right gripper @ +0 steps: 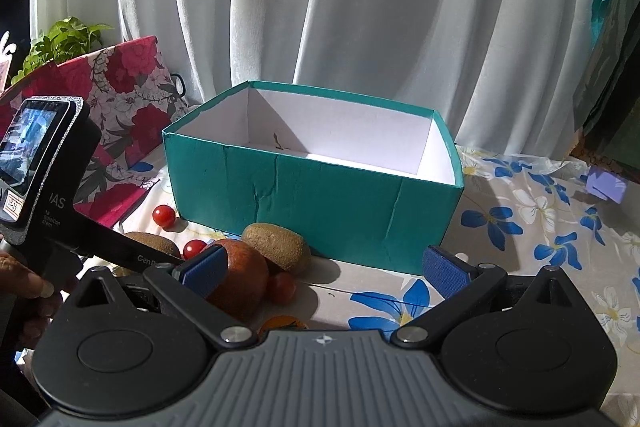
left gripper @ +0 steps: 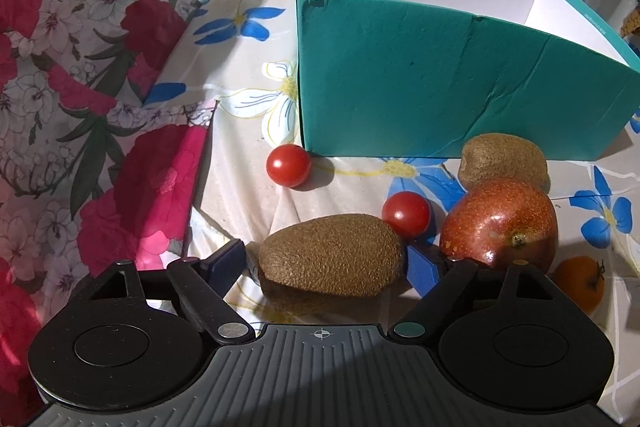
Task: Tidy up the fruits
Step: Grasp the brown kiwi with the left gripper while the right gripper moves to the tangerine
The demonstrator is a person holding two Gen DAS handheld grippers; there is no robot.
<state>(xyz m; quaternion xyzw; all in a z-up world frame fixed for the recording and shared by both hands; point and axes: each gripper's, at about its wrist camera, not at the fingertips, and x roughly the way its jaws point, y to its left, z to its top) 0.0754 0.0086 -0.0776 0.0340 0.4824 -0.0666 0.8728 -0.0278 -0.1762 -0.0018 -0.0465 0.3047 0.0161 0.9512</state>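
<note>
- I see a teal box (right gripper: 320, 203), open-topped, white inside, upright on the flowered cloth.
- A brown kiwi (left gripper: 332, 254) lies on its side nearest me; a second kiwi (left gripper: 502, 157) sits just beside the box wall.
- A red-orange mango (left gripper: 500, 221) touches that second kiwi.
- Two cherry tomatoes (left gripper: 289, 165) (left gripper: 406, 214) rest apart; a small orange fruit (left gripper: 580, 283) lies half hidden.

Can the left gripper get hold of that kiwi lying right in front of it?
Probably yes. The left gripper is open, and the near kiwi already lies between its fingers on the tablecloth. A cherry tomato and the mango sit close by but not between them.
</note>
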